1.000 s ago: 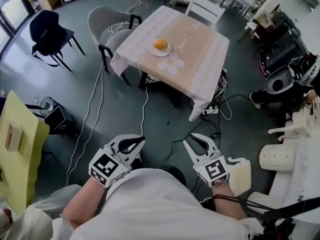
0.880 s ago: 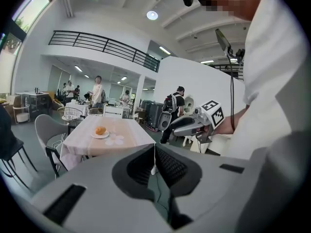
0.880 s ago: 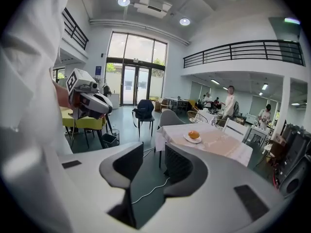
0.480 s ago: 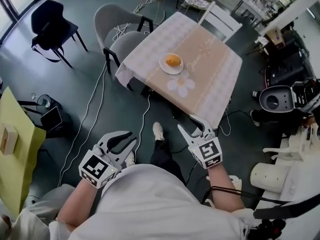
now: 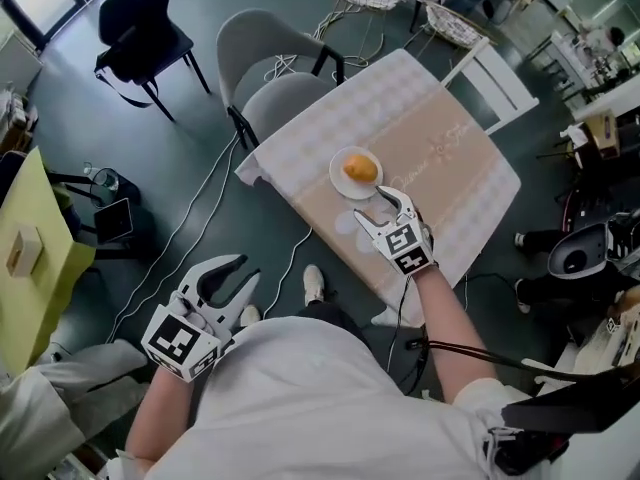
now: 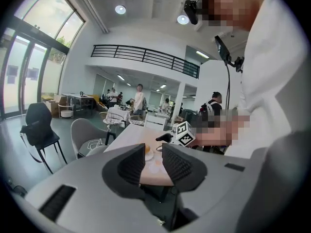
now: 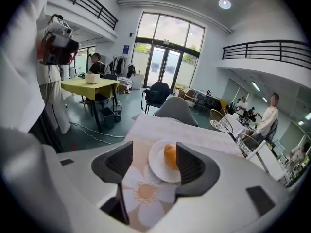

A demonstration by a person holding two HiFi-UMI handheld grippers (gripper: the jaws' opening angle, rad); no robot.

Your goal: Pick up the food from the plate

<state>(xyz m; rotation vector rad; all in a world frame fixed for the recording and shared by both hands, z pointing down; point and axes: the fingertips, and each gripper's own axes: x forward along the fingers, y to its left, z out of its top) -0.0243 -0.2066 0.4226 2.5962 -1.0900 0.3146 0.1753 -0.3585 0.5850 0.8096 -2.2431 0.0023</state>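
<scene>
Head view: right gripper (image 5: 377, 206) stretched toward the food (image 5: 361, 169), empty jaws opening.

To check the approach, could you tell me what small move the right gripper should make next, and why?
Probably ease the right gripper forward and down toward the orange food. Its jaws are opening with nothing between them, and the food lies on the white plate just ahead, untouched.
</scene>
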